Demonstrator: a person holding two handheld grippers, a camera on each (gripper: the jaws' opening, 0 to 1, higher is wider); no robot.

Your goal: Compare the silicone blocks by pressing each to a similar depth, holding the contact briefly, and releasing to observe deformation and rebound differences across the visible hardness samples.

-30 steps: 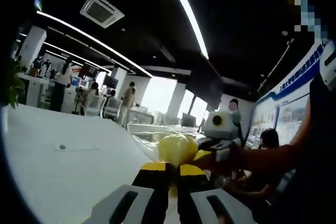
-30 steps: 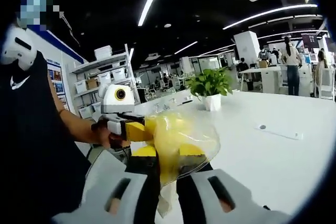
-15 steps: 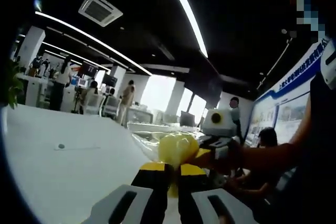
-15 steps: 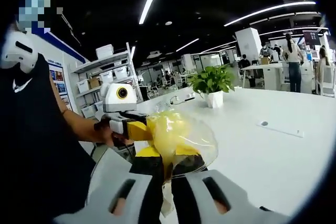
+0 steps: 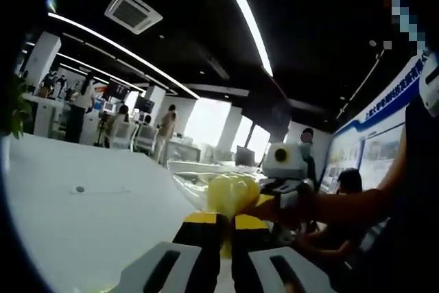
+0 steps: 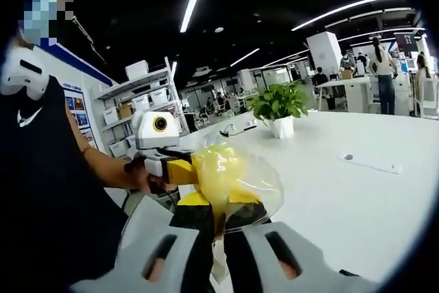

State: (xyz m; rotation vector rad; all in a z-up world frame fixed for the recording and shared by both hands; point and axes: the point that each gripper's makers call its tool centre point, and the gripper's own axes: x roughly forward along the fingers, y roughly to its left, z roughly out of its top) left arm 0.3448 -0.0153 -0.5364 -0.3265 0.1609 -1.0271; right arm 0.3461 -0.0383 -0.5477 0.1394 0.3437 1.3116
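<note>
While both your left gripper (image 5: 225, 232) and right gripper (image 6: 214, 232) pinch the bagged yellow block (image 6: 221, 178), uneven pulling could tear its clear bag (image 6: 264, 183).

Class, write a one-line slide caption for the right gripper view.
Two tools pinch a clear bag of yellow material above a white table.

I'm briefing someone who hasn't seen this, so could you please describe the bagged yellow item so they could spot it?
Above the long white table, find where the two claws meet. Pinched by both the left claw and the right claw is a yellow lump in a clear plastic bag, the one bright, crinkly thing there.
</note>
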